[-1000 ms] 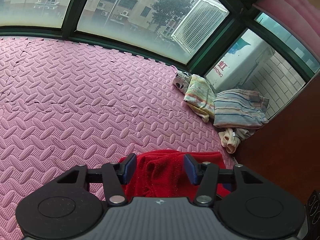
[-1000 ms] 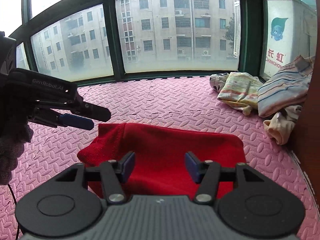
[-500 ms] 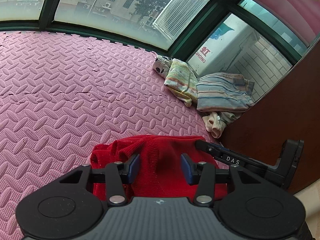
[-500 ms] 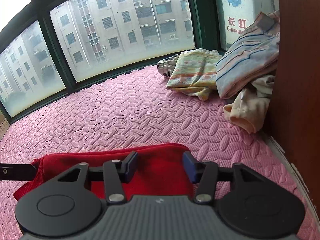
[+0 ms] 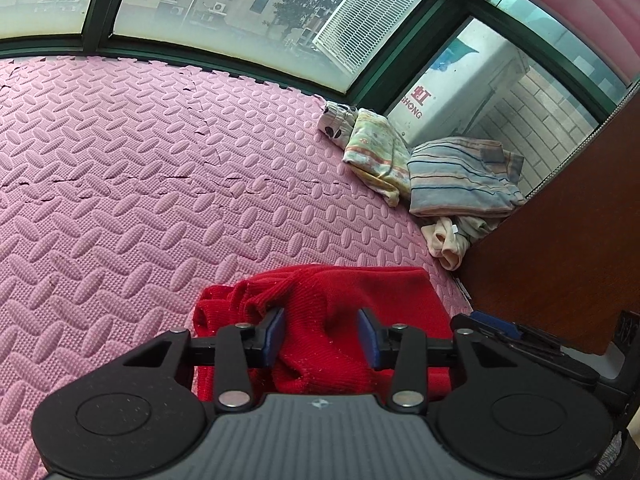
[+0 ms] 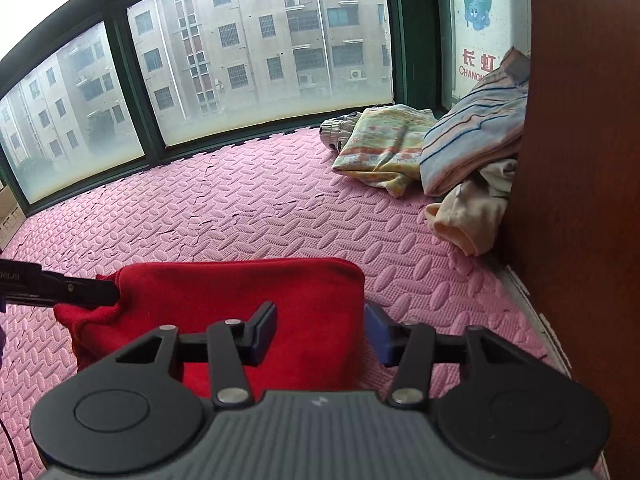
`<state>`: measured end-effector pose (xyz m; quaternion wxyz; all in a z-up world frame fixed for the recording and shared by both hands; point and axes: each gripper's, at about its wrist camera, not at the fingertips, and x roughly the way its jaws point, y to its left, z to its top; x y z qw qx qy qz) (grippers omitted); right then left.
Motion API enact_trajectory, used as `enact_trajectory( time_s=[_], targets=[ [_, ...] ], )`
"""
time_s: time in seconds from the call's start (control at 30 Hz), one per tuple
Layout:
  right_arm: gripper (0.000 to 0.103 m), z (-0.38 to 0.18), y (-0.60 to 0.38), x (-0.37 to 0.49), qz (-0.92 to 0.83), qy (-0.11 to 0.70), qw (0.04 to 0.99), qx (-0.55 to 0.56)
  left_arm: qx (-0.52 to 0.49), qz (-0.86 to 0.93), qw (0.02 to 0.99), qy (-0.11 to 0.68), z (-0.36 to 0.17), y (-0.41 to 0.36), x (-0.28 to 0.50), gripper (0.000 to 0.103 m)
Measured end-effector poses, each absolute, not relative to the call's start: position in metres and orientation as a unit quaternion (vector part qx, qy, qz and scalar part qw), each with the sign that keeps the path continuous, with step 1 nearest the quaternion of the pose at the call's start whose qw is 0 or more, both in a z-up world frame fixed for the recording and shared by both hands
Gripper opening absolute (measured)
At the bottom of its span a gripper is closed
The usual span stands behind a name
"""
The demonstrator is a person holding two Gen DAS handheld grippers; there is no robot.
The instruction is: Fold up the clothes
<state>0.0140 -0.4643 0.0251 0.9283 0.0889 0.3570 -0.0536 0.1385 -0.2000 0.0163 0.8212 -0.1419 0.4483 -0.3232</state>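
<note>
- Pink foam floor mat (image 5: 140, 184) ahead of both; windows (image 6: 256, 52) beyond.
- Left hand-held gripper (image 5: 322, 336) released, straddling red sweater (image 5: 340, 308).
- Right hand-held gripper (image 6: 320, 332) released over the sweater's edge.
- Folded clothes (image 6: 404, 144) ahead-right, by brown panel (image 6: 580, 160).

You have one red sweater (image 5: 344, 312) at lower centre, two grippers, left (image 5: 322, 336) and right (image 6: 320, 332), and four other garments in the pile at the right: spotted (image 5: 336, 118), floral (image 5: 376, 152), striped (image 5: 460, 176), cream (image 5: 444, 242).

My blue-padded left claw (image 5: 322, 336) sits over a plain red knit (image 5: 340, 304). The mat (image 5: 140, 184) is pink, embossed herringbone. Near its far right corner: a blue-striped shirt (image 5: 460, 180), a pastel yellow print (image 5: 376, 152).
</note>
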Motion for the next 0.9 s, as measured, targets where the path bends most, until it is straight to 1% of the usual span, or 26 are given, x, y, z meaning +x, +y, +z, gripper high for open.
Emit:
enact_trajectory(
  time_s=[0.2,0.3,0.5,0.67,0.87,0.9],
  targets=[
    [0.049,0.009,-0.44,-0.013,-0.049,0.377,0.922,0.071,-0.141,-0.318,0.822,0.451,0.016,-0.2,0.139,0.044],
    [0.049,-0.001,-0.434,-0.015,-0.057,0.373,0.924,0.066,-0.136,-0.316,0.823,0.451,0.016,-0.201,0.137,0.044],
    [0.048,0.016,-0.428,-0.026,-0.065,0.348,0.933,0.067,-0.133,-0.314,0.825,0.451,0.017,-0.199,0.136,0.044],
    [0.048,0.008,-0.418,-0.024,-0.06,0.364,0.928,0.051,-0.128,-0.313,0.827,0.45,0.02,-0.2,0.133,0.044],
    [0.05,0.014,-0.412,-0.027,-0.074,0.356,0.93,0.052,-0.117,-0.315,0.832,0.44,0.032,-0.194,0.123,0.054],
    [0.053,0.015,-0.41,-0.028,-0.075,0.353,0.931,0.051,-0.115,-0.315,0.834,0.438,0.034,-0.193,0.121,0.057]
  ],
)
